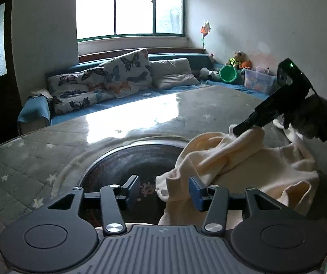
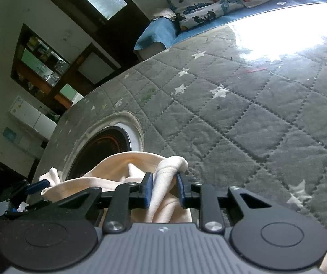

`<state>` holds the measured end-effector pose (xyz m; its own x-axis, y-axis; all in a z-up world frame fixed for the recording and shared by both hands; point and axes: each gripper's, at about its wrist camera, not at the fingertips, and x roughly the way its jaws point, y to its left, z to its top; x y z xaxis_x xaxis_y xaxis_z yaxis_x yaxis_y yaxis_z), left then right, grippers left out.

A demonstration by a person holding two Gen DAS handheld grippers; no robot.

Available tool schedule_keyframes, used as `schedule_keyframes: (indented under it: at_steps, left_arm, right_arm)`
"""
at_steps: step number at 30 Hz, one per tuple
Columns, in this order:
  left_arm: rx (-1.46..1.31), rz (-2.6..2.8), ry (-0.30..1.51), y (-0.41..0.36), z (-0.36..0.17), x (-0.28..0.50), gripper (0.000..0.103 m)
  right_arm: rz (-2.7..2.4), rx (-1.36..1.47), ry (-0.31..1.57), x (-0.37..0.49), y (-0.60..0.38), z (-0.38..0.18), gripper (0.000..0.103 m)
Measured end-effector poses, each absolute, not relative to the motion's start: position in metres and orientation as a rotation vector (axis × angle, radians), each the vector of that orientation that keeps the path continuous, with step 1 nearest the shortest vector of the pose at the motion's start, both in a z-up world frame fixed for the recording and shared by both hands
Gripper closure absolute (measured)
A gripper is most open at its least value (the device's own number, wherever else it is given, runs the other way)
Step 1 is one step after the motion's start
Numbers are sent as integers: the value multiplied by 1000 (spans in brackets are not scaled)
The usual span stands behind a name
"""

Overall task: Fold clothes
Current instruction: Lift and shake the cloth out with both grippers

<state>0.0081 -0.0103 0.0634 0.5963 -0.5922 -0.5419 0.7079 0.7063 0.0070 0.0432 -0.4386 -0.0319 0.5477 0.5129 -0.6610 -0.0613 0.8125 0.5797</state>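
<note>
the cream garment (image 1: 243, 159) lay bunched on the quilted desk (image 2: 254, 114). right claw (image 2: 162, 189) pinched a fold; left claw (image 1: 164, 190) stood released. spreading it flat seemed next.

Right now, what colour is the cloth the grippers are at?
Cream, almost pale yellow. The cloth shows best in the left wrist view.

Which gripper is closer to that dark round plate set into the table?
Left. The left gripper hangs open right above the dark round plate; the right gripper sits beside it, shut on the cream garment.
</note>
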Motion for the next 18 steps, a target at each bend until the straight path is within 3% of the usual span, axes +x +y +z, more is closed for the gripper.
schedule_keyframes:
  at_steps: [3,8,18]
  left_arm:
    - [233,-778,540,-16,60,11,53]
    - [234,-802,538,-23,58,17,90]
    - [290,-703,437,-42,86,44,93]
  right_arm:
    - [362,523,929,42,-438,-28,88]
    - [363,477,900,40,-434,-19,96]
    - [325,414,750,47,-439,23,98]
